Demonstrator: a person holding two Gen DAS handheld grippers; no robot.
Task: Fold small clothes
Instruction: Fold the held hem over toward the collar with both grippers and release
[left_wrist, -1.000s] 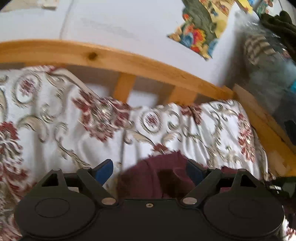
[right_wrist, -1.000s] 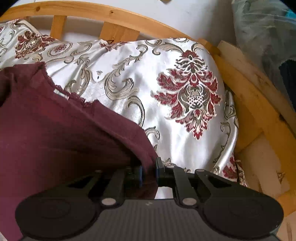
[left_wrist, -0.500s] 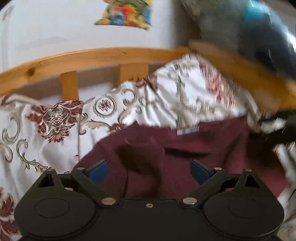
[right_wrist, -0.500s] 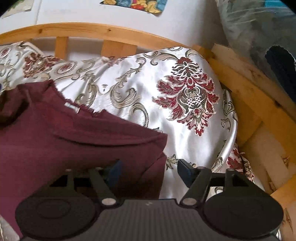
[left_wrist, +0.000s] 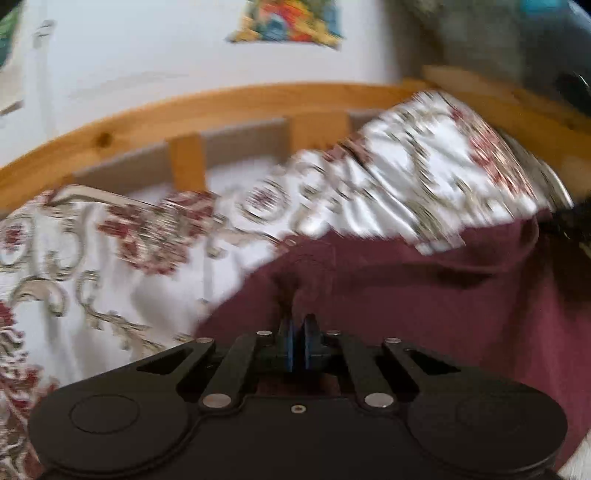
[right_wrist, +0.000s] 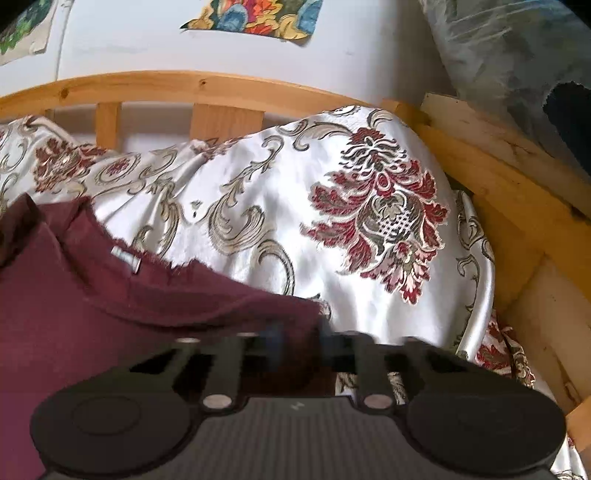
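Note:
A maroon garment (left_wrist: 424, 295) lies on a white bedspread with red and gold flower patterns (left_wrist: 92, 266). My left gripper (left_wrist: 298, 332) is shut, its blue pads pinching a fold of the garment near its left edge. In the right wrist view the garment (right_wrist: 92, 295) fills the lower left, with a small label at its neck edge. My right gripper (right_wrist: 299, 336) is blurred and nearly closed around the garment's right corner, over the bedspread (right_wrist: 332, 221).
A curved wooden bed rail (right_wrist: 221, 85) with slats runs behind the bedspread, and a wooden side frame (right_wrist: 498, 177) stands on the right. A white wall with colourful pictures (right_wrist: 258, 18) is behind. Bagged items (right_wrist: 517, 55) sit at the upper right.
My left gripper has shut on a fold of the garment. My right gripper let go of the corner half a second ago and its fingers have now come close together again.

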